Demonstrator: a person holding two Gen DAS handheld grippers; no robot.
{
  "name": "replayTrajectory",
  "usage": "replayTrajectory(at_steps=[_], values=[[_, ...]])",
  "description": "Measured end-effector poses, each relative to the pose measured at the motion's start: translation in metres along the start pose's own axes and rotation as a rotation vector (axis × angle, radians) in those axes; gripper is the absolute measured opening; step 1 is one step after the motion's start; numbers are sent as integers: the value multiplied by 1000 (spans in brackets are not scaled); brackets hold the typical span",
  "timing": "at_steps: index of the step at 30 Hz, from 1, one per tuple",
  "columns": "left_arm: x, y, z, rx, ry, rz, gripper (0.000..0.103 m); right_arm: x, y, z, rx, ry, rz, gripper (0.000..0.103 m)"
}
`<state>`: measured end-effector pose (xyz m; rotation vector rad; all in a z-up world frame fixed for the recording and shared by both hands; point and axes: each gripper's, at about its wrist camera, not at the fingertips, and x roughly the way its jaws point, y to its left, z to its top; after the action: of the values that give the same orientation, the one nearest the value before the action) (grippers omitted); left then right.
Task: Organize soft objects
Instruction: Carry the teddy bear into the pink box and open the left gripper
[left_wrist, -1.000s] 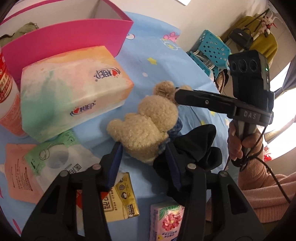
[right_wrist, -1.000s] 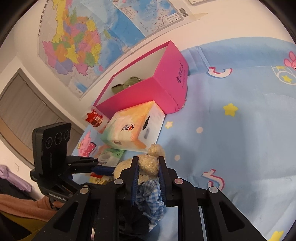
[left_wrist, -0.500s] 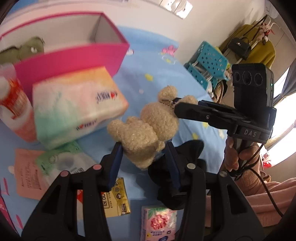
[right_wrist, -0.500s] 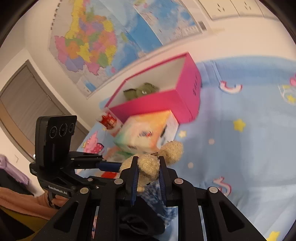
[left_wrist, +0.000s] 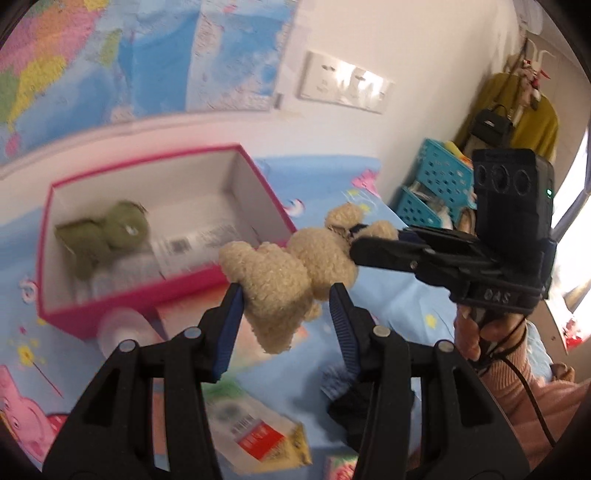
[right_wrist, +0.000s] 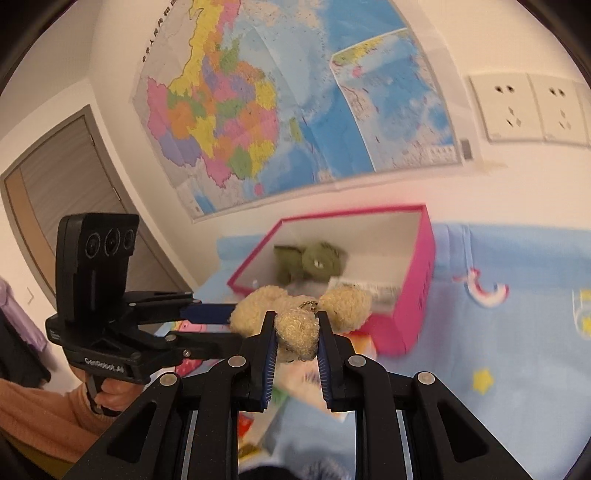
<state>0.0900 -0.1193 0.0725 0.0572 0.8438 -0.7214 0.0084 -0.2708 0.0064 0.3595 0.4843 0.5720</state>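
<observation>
A beige teddy bear (left_wrist: 277, 284) hangs in the air in front of the pink open box (left_wrist: 110, 302), above the blue sheet. My left gripper (left_wrist: 284, 295) is shut on its body, one blue pad on each side. My right gripper (right_wrist: 296, 325) is shut on a curly part of the bear (right_wrist: 347, 302) by its head. In the left wrist view the right gripper (left_wrist: 384, 251) comes in from the right; in the right wrist view the left gripper (right_wrist: 231, 325) comes in from the left. A green plush toy (left_wrist: 103, 236) lies inside the pink box (right_wrist: 417, 280).
Below the bear lie a pastel tissue pack (left_wrist: 177, 314), a white canister (left_wrist: 122, 328), snack packets (left_wrist: 258, 435) and a dark garment (left_wrist: 354, 410) on the blue cartoon sheet (right_wrist: 498, 350). Teal baskets (left_wrist: 432, 184) stand at the right. A map (right_wrist: 277, 110) hangs on the wall behind.
Both grippers have risen with the bear, lifting it off the sheet and away from the dark garment. The box interior and the wall have come into view.
</observation>
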Motion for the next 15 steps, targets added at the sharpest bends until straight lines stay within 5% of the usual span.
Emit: replayTrajectory(at_steps=[15], values=[[36,53,57,-58,25,98,49,67,-22,44,-17,50,-56,19]])
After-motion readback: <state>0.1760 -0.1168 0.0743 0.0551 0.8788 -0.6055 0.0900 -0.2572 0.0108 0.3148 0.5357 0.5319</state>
